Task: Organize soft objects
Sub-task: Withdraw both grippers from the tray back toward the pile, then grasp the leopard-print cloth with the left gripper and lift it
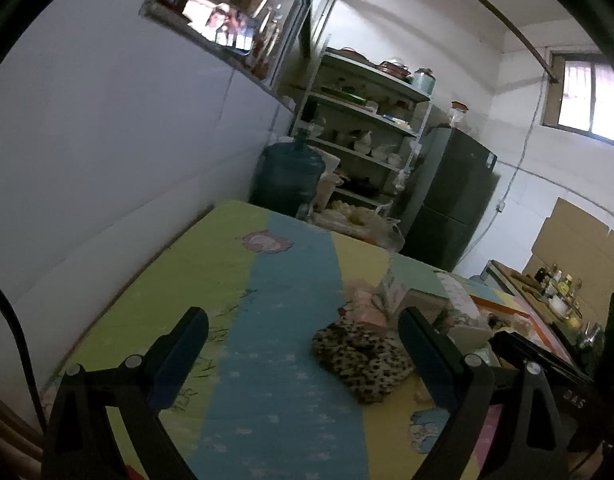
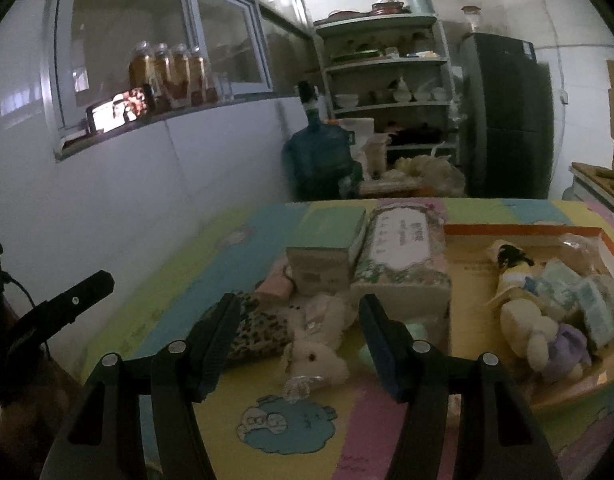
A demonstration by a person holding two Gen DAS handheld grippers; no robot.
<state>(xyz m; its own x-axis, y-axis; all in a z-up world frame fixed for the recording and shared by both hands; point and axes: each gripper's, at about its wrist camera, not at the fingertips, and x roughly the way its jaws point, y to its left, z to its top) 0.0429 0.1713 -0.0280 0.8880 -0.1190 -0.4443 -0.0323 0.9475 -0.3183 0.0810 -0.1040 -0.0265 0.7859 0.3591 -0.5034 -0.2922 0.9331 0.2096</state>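
A: What am I looking at from the right gripper (image 2: 299, 344)?

B: I have its jaws apart, nothing between the pads. Just past them, on the striped cartoon-print surface (image 2: 267, 432), lies a small cream plush toy (image 2: 315, 354). Left of it, touching it, is a leopard-print soft pouch (image 2: 255, 334). A pink soft item (image 2: 273, 290) sits a bit farther, against a green-topped box (image 2: 327, 248)

A: And to the right?

B: A floral tissue pack (image 2: 403, 254) stands beside the green-topped box. Right of that is an orange-rimmed tray (image 2: 523, 231) holding a cream and purple plush rabbit (image 2: 547, 340), a doll in yellow (image 2: 511, 268) and some pale blue packets (image 2: 579, 292)

A: The left gripper (image 1: 303, 356)?

B: Its jaws stand wide apart too, empty, over the blue stripe of the surface. From that camera I see the leopard-print soft pouch near the right jaw, not between the two. In the right camera its dark tip shows at the far left edge, well apart from the toys

A: Background?

B: A blue water jug (image 2: 321, 156), a shelf rack (image 2: 387, 64) with dishes and a dark fridge (image 2: 507, 120) at the far end of the room
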